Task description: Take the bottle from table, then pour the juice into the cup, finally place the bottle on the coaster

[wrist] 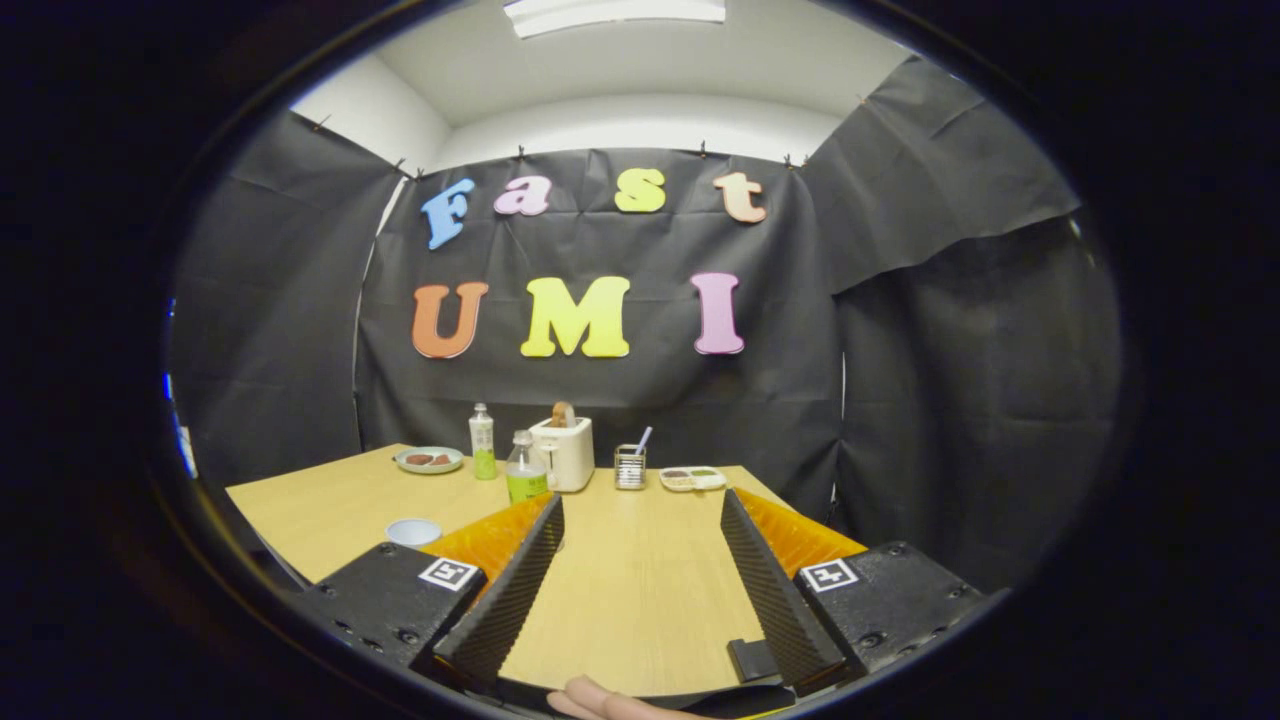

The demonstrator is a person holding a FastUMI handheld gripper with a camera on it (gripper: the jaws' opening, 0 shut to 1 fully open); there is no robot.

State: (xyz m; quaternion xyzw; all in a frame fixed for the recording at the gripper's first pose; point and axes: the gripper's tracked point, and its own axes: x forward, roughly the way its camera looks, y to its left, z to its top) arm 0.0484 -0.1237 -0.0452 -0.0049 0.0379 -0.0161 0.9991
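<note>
— Fingers (pixel 520 575): we log our gripper (pixel 640 525) spread wide, holding nothing, over bare table (pixel 330 500).
— Juice bottle (pixel 525 470) just beyond the left finger; cup (pixel 413 532) left of it.

A pale wooden table (pixel 640 590) stands before black cloth walls. Along its far edge sits a round grey-green plate (pixel 429 459) holding brown pieces, a cream-coloured toaster (pixel 565 453) with a slice of toast (pixel 563 413) upright in its slot, a small metal-mesh holder (pixel 630 467) with a pale utensil, and a white divided dish (pixel 692 479) with dark portions
</note>
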